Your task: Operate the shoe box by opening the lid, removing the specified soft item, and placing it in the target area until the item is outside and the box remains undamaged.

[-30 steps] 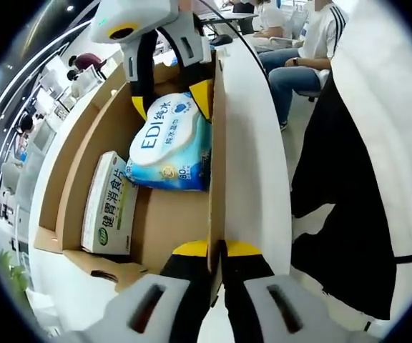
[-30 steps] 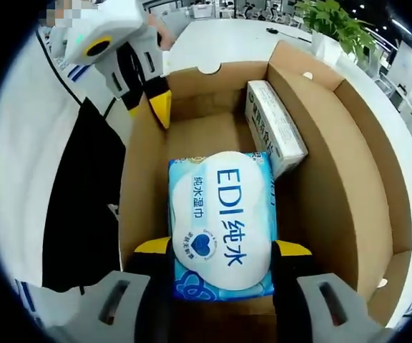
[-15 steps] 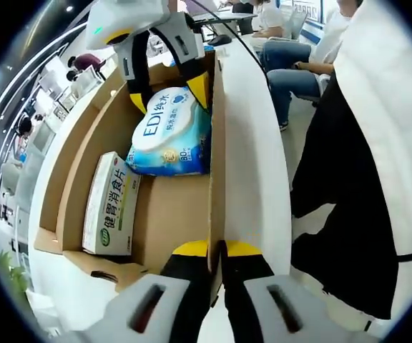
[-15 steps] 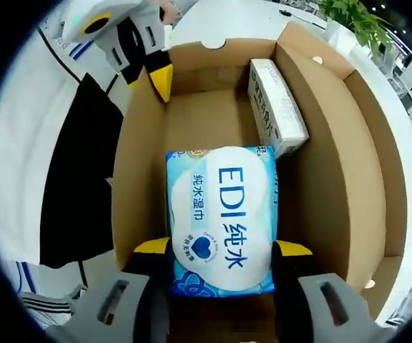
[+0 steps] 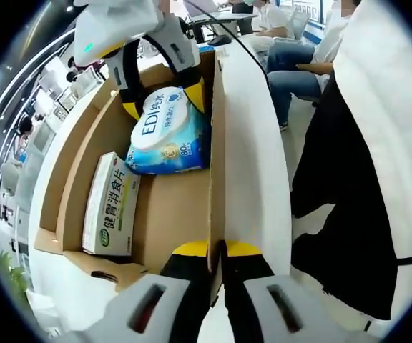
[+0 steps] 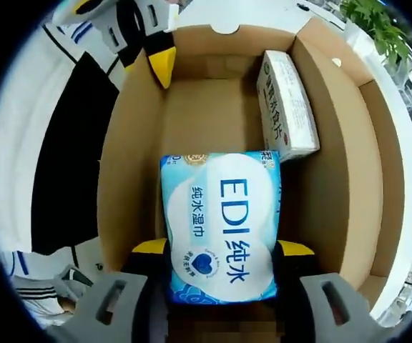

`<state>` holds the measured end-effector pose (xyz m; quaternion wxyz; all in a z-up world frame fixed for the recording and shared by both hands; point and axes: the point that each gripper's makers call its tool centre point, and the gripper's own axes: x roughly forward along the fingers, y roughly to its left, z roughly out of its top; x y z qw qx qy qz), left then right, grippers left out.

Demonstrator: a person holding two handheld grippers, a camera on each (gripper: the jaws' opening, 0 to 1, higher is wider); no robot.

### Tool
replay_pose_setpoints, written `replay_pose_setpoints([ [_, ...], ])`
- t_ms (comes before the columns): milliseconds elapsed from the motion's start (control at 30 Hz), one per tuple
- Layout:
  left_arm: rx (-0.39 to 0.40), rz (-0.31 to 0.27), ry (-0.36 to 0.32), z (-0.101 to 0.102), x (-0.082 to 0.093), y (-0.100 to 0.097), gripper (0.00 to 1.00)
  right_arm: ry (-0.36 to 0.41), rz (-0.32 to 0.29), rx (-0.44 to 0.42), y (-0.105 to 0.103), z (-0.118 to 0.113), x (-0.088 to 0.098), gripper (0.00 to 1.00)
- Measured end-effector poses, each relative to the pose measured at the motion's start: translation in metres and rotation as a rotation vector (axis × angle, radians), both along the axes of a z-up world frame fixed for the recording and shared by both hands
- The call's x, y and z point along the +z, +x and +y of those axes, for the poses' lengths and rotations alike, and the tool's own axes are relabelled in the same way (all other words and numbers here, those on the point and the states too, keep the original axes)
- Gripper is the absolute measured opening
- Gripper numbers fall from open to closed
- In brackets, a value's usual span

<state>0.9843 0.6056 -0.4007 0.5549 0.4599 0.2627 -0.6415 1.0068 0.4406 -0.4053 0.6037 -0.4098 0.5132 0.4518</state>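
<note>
The open cardboard shoe box (image 5: 170, 221) (image 6: 131, 143) is brown inside and white outside. My left gripper (image 5: 217, 249) is shut on the top edge of one long wall; its yellow tip (image 6: 162, 68) shows at the far left corner in the right gripper view. A soft blue pack of wet wipes (image 5: 167, 132) (image 6: 220, 221) printed "EDI" sits between the yellow pads of my right gripper (image 6: 224, 250) (image 5: 163, 100), which is shut on it. One end of the pack is raised off the box floor; the other end still hangs inside.
A white carton with green print (image 5: 109, 204) (image 6: 288, 107) lies along the opposite box wall. The box stands on a white table (image 6: 242, 14). A person in black and white clothes (image 5: 349, 179) stands close beside the held wall. Seated people (image 5: 292, 64) are behind.
My right gripper has drawn the wipes pack upward and back, so its held end stands higher above the box floor. My left gripper has kept its hold on the wall.
</note>
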Motion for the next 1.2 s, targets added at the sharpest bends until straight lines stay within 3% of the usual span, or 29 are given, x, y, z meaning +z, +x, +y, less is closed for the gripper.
replay_pose_setpoints([
  [100,0.001,-0.008,-0.007,0.000,0.001,0.000,0.04,-0.010,0.010,-0.012,-0.002,0.002,0.001,0.60],
  [233,0.002,-0.007,-0.007,0.000,0.001,0.000,0.05,-0.025,-0.004,0.003,0.001,0.008,-0.011,0.63],
  [300,0.002,-0.007,-0.007,0.000,0.001,0.000,0.05,-0.013,-0.018,0.009,0.000,0.014,-0.006,0.63],
  [833,0.006,-0.004,-0.008,-0.001,0.003,-0.001,0.05,-0.099,0.021,0.008,0.000,0.007,-0.030,0.70],
  [900,0.005,-0.004,-0.007,-0.001,0.003,-0.001,0.05,-0.117,0.027,0.014,0.004,0.007,-0.042,0.72],
  [967,0.005,-0.005,-0.006,-0.001,0.003,-0.001,0.05,-0.120,0.058,0.005,0.001,0.008,-0.035,0.72],
  [1200,0.001,0.004,-0.002,-0.001,0.002,-0.001,0.05,-0.148,0.071,0.008,0.000,0.008,-0.036,0.74],
])
